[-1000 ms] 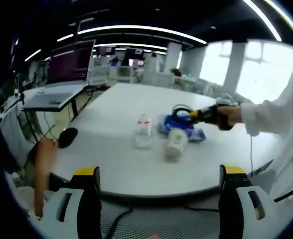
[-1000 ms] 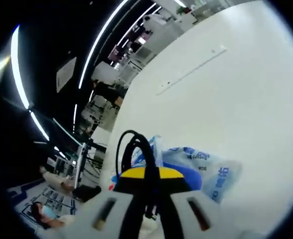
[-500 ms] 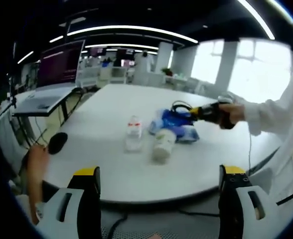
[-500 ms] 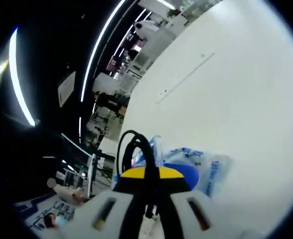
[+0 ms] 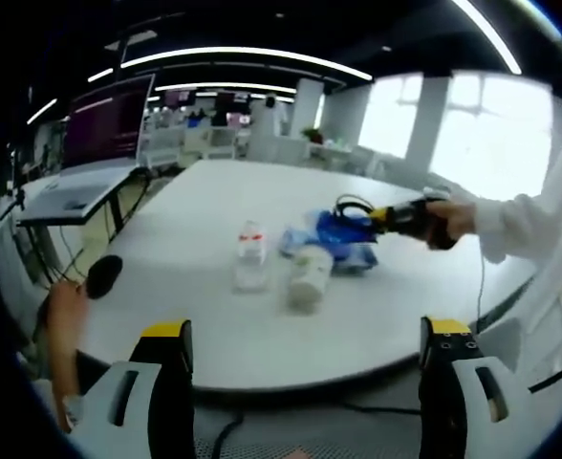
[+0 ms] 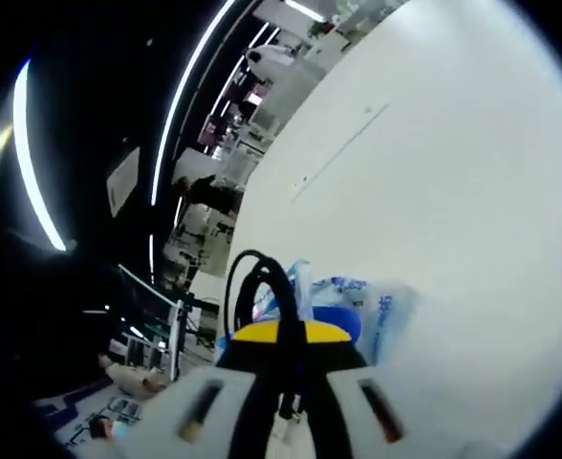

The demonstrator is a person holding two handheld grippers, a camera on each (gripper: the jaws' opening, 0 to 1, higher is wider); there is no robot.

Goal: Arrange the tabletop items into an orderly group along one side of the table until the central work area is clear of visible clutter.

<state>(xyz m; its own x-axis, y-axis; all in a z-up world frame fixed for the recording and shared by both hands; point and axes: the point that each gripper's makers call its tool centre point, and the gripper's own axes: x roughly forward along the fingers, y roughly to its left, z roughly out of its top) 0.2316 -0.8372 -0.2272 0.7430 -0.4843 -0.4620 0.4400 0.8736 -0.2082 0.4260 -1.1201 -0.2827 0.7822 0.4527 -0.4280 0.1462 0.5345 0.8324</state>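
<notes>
White table mid-frame holds a bottle, cup and blue bag. Right gripper is clamped on a black cable; left gripper jaws sit apart, bottom frame.

Right gripper tips hidden behind black cable; bag partly covered by jaws, print too blurred to read. Left view: bottle label unreadable, cup blurry, bag half hidden behind it. Left gripper cut off at bottom edge.
</notes>
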